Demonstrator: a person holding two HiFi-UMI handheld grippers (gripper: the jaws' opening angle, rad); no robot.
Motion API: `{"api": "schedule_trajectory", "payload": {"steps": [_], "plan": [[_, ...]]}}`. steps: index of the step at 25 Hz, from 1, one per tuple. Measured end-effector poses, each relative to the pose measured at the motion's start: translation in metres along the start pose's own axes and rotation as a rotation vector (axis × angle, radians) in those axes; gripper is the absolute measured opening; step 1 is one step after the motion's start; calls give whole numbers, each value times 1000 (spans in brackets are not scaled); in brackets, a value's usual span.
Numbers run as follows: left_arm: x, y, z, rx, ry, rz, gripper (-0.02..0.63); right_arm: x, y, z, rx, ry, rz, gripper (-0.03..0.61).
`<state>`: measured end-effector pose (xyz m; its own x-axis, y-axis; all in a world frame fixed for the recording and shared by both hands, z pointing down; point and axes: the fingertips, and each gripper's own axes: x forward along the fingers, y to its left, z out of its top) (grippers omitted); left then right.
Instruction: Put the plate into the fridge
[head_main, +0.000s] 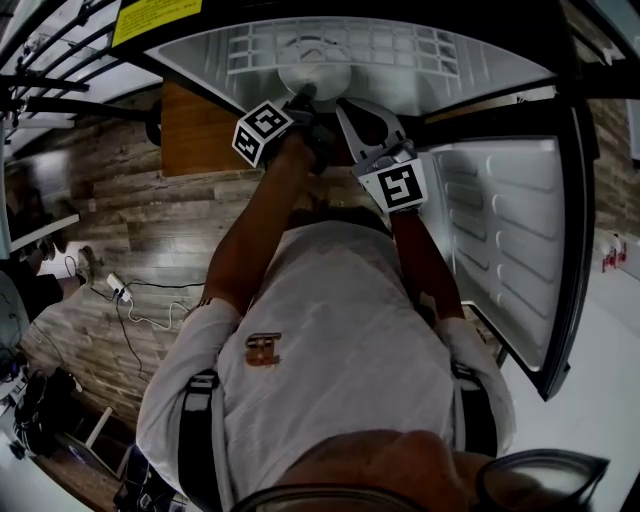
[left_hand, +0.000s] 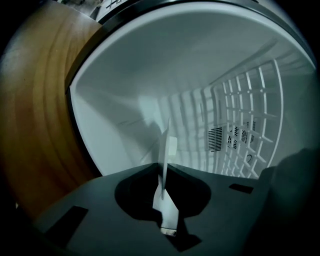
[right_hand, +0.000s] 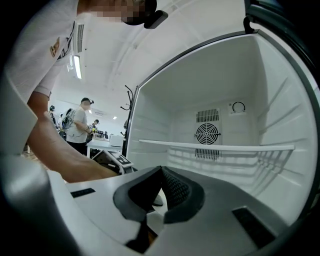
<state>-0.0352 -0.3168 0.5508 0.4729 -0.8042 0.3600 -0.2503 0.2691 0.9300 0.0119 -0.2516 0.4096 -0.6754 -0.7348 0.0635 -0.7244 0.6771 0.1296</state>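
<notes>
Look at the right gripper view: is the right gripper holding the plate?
No, the right gripper has its jaws shut together with nothing between them, facing the open fridge.

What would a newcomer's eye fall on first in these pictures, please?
The white plate, clamped by its rim in the left gripper, is inside the open fridge at the top of the head view. Beside it the right gripper points into the fridge, jaws together and empty. The fridge door stands open at the right.
</notes>
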Motion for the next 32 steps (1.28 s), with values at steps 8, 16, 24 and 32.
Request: {"api": "schedule_trajectory", "payload": {"steps": [8,16,24,32], "plan": [[7,2,4,6,-3,35,32,3,-8,-6,22,0,-9,32],[9,2,5,60,-4,90,34,4,-10,-7,37,-8,-8,32],[11,6,3,198,59,183,44,5,-11,-8,49,-16,-7,32],[12,3,0,258,79,193,129,1,-16,-9,49,-22,-12,32]]}}
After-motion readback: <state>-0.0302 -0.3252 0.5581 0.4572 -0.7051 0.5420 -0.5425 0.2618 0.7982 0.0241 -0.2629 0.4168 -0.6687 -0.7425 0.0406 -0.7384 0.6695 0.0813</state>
